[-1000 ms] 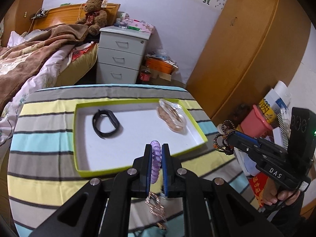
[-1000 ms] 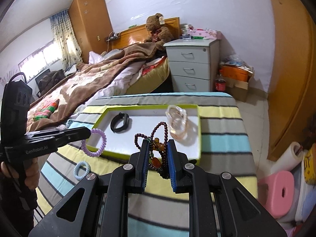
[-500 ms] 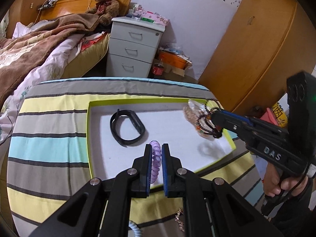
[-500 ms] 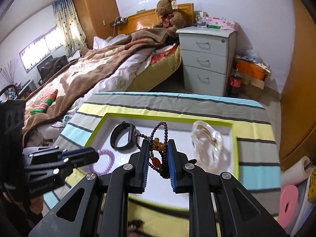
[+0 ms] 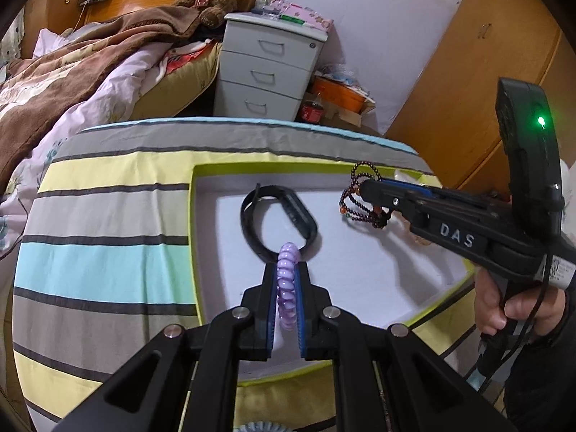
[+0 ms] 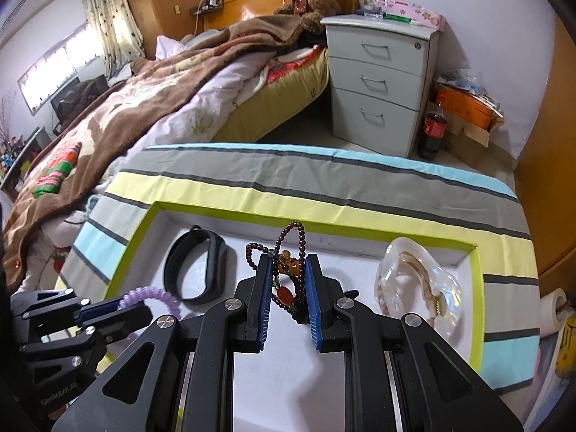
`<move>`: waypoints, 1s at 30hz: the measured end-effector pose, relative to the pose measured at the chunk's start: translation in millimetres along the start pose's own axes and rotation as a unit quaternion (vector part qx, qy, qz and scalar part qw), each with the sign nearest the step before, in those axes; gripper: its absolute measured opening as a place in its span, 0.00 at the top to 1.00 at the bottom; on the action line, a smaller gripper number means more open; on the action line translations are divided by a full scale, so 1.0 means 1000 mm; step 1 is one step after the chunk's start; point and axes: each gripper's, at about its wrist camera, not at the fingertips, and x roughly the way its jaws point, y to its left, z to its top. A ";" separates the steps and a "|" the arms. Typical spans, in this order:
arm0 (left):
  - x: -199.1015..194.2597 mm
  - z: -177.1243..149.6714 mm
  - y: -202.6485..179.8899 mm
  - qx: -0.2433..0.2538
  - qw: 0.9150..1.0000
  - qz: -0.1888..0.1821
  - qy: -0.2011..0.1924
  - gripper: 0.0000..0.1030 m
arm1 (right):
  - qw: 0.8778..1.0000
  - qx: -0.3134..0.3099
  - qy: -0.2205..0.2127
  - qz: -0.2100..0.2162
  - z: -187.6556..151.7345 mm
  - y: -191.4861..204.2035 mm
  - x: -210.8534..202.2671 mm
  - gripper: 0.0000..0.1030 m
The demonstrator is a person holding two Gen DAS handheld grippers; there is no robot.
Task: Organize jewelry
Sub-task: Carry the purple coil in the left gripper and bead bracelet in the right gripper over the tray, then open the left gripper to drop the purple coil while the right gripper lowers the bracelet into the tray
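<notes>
1. Beads first: dark bead bracelet (image 6: 288, 270) with amber stones hangs pinched in your right gripper (image 6: 287, 288), above the white floor of the green-rimmed tray (image 6: 136, 237).
2. Purple coil hair tie (image 5: 287, 284) is clamped tight in your left gripper (image 5: 287, 295), above the tray's near part, just at 6 o'clock of the black wristband (image 5: 277, 217).
3. In the right wrist view the wristband lies at 9 o'clock of the beads, the clear shell-shaped dish (image 6: 417, 284) with a gold chain at 3 o'clock. Both rest inside the tray.
4. Tray sits on the striped cloth (image 6: 324, 183); a pale blue coil (image 5: 257, 427) peeks at the left view's bottom edge, outside the tray.
5. Step, as I read it: carry-in done, drop-off pending for both pieces.
6. Next: lower each gripper to bare tray floor, beads between wristband and dish, hair tie clear of the wristband, then let go. Watch the beads snagging on the pads.
</notes>
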 end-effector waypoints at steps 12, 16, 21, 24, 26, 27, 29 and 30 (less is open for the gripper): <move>0.005 0.000 0.008 -0.009 1.000 0.019 0.007 0.80 | 1.000 -0.019 0.015 -0.008 0.005 0.010 0.022 0.82; 0.006 0.000 0.009 -0.009 1.000 0.016 0.008 0.71 | 1.000 -0.023 0.015 -0.008 0.006 0.011 0.026 0.82; 0.006 0.000 0.009 -0.010 1.000 0.017 0.008 0.68 | 1.000 -0.025 0.016 -0.010 0.007 0.012 0.029 0.82; 0.007 0.001 0.008 -0.008 1.000 0.015 0.007 0.66 | 0.999 -0.028 0.016 -0.011 0.007 0.012 0.030 0.82; 0.007 0.000 0.008 -0.011 1.000 0.014 0.008 0.66 | 0.999 -0.030 0.017 -0.011 0.007 0.013 0.031 0.82; 0.006 0.000 0.007 -0.011 1.000 0.015 0.008 0.65 | 0.999 -0.032 0.017 -0.010 0.007 0.014 0.031 0.82; 0.005 0.001 0.005 -0.009 1.000 0.011 0.007 0.60 | 0.999 -0.036 0.015 -0.011 0.007 0.016 0.032 0.82; 0.005 0.001 0.005 -0.009 1.000 0.010 0.007 0.58 | 0.999 -0.038 0.014 -0.010 0.007 0.017 0.032 0.82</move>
